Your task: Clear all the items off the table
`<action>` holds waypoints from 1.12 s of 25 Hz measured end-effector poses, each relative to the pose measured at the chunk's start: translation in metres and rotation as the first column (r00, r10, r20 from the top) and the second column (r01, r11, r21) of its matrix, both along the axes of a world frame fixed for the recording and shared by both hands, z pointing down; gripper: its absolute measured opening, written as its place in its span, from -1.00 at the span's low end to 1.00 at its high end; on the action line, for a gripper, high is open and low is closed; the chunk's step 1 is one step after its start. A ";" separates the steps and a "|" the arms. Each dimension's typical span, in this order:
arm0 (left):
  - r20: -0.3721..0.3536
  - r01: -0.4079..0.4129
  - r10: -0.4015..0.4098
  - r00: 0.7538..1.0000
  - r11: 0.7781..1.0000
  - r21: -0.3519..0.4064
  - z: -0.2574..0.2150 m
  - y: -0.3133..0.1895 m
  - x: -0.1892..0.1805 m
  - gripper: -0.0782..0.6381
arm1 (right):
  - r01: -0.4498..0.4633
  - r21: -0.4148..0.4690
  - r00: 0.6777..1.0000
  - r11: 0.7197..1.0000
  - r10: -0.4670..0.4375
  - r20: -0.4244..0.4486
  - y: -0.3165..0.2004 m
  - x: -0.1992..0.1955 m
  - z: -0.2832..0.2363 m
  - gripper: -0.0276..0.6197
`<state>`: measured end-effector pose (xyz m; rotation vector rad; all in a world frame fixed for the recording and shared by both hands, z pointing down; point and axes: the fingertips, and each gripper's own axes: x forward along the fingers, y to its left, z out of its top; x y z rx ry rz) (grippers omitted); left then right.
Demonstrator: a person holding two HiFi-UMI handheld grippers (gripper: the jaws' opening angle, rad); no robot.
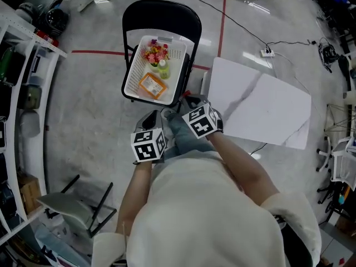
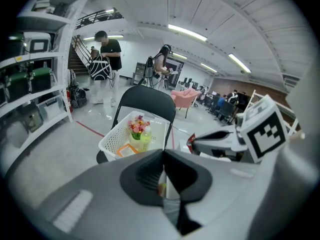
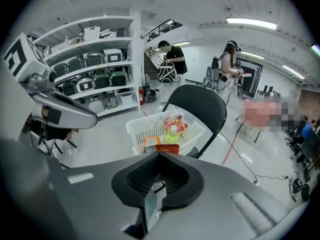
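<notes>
As the bench right of the shut, empty left tongs and right tongs looks bare, clearing seems done.

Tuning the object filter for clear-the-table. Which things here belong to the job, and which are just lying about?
Job: white table, basket, and in it the flowers, green bottle and orange packet; left gripper, right gripper.

Lying about: black chair under the basket, shelving, folded chair, power strip.

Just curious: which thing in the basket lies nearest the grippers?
The flat orange packet; the green bottle and flowers stand beyond it.
</notes>
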<state>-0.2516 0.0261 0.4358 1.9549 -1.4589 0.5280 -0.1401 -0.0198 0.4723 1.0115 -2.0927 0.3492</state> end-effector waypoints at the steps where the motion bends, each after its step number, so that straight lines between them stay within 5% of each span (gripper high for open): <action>1: 0.002 0.003 -0.003 1.000 1.000 0.001 0.000 -0.005 -0.001 -0.76 | 0.010 -0.003 1.000 1.000 -0.010 0.001 -0.006 -0.004 0.001 -0.91; 11: -0.001 0.075 -0.075 0.997 0.997 -0.033 0.014 -0.055 -0.027 -0.76 | 0.126 -0.035 0.992 0.991 -0.126 -0.003 -0.062 -0.048 0.011 -0.91; 28: -0.019 0.108 -0.110 0.994 0.990 -0.093 0.040 -0.112 -0.060 -0.76 | 0.177 -0.129 0.983 0.976 -0.182 -0.033 -0.115 -0.087 0.050 -0.90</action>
